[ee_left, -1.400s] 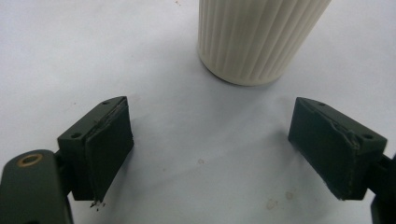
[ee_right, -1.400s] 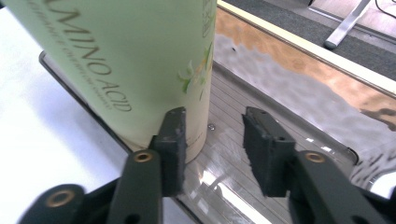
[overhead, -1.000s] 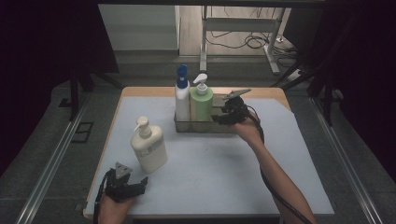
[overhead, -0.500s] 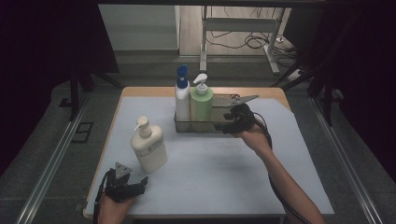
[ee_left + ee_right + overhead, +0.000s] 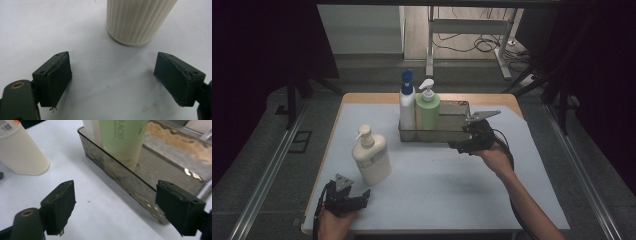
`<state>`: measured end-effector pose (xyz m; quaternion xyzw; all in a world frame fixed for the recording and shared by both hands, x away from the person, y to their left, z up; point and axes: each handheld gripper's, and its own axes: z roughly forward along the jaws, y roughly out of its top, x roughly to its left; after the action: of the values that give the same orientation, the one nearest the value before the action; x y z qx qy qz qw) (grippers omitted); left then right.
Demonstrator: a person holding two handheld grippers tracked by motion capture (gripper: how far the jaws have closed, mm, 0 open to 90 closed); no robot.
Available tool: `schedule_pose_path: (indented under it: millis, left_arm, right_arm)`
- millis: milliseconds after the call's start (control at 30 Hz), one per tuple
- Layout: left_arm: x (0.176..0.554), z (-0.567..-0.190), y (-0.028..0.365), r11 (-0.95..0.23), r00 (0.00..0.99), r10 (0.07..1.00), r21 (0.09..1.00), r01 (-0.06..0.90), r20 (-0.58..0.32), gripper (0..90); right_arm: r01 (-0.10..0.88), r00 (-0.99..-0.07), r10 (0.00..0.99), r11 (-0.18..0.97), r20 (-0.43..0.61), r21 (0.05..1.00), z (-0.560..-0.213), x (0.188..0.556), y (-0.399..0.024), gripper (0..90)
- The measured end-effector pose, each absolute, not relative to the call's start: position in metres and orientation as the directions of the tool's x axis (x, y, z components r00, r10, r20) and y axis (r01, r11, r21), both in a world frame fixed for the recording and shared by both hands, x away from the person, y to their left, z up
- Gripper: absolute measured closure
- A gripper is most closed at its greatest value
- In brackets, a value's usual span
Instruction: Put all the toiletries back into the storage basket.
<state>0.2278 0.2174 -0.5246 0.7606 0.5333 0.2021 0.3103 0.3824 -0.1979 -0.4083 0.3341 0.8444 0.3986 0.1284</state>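
1. While the right gripper is held just in front of the metal tray, its jaws have just been opening and now stand wide apart with nothing between them.
2. In the right gripper view, the tray's near wall is seen running between the 2 jaws, close ahead but untouched.
3. 2 pump bottles are stood upright in the left end of the tray: a green bottle and, touching it on its left, a white bottle with a blue top.
4. The right part of the tray is lined with a shiny, reflective floor.
5. The left gripper is rested at the near left edge of the tabletop, its jaws spread wide and gripping nothing.
6. A cream pump bottle is stood on the tabletop just ahead of the left gripper and well apart from the tray; its ribbed base is seen beyond the open jaws.
7. Between the right gripper and the cream bottle only bare tabletop is seen.
8. On the green bottle the letters "ACID" can be read; smaller print beside it is too blurred.
9. A printed label with a barcode is borne by the cream bottle, but it cannot be read.
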Motion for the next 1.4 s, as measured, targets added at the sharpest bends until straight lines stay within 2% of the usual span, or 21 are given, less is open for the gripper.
schedule_pose_path:
  millis: [167, 333, 600, 1133, 1400]
  left_arm:
    - [0.228, -0.525, 0.217, -0.239, 0.350, 0.937, 0.688, 0.685, -0.023, 14.2]
    - [0.227, -0.525, 0.217, -0.237, 0.349, 0.937, 0.690, 0.684, -0.023, 14.2]
    - [0.228, -0.525, 0.218, -0.238, 0.350, 0.936, 0.688, 0.686, -0.025, 14.3]
    - [0.228, -0.523, 0.217, -0.245, 0.354, 0.935, 0.685, 0.686, -0.021, 15.2]
    - [0.227, -0.519, 0.217, -0.268, 0.363, 0.932, 0.688, 0.675, 0.006, 22.1]
  right_arm:
    - [0.475, -0.741, 0.668, 0.452, 0.067, 0.756, -0.412, 0.373, -0.207, 10.9]
    - [0.487, -0.748, 0.659, 0.465, 0.078, 0.739, -0.419, 0.362, -0.213, 0.0]
    - [0.454, -0.746, 0.666, 0.501, 0.007, 0.736, -0.428, 0.341, -0.221, 0.0]
    - [0.483, -0.711, 0.703, 0.480, 0.008, 0.732, -0.467, 0.312, -0.247, 0.0]
    - [0.515, -0.700, 0.713, 0.467, 0.039, 0.719, -0.494, 0.306, -0.256, 0.0]
